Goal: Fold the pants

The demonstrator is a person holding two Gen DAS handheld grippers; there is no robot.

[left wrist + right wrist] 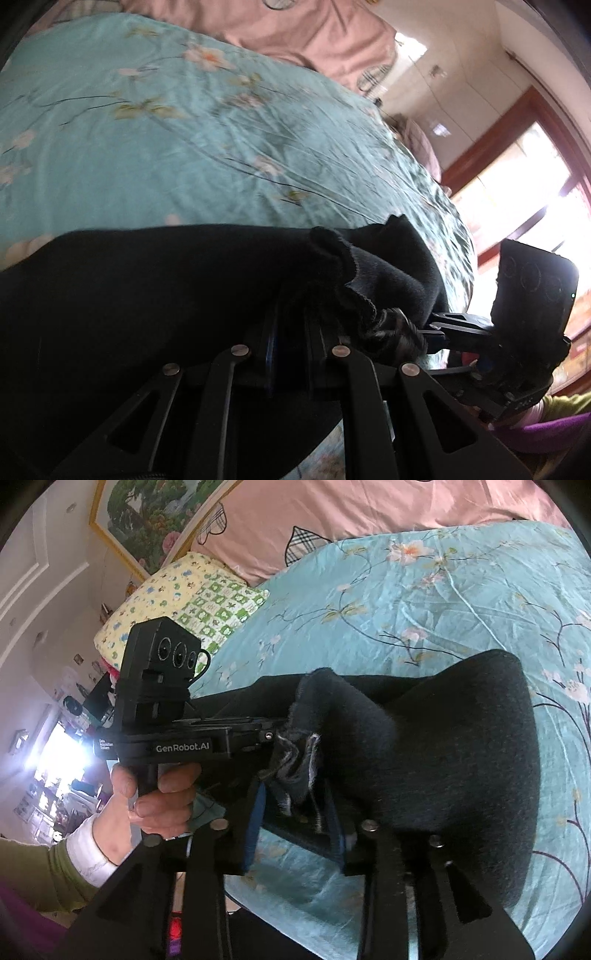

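Pants (461, 746), soft, floppy fleece best pinched at a hem, were draped on the bedspread (443, 602), bunched in the clamped left gripper (291, 325), with the right gripper (295, 794) parted around a fold.

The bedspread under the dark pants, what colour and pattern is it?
Turquoise bedspread with pale blossoms on thin dark branches; the right wrist view shows it best.

The black fleece pants (443, 746) are lying on the teal floral bedspread (424, 602), bunching just ahead of the right gripper (295, 794) jaws. Beyond the jaws the pink quilt (369, 513) is lying; to their left, the yellow patterned pillow (177, 598) is resting.
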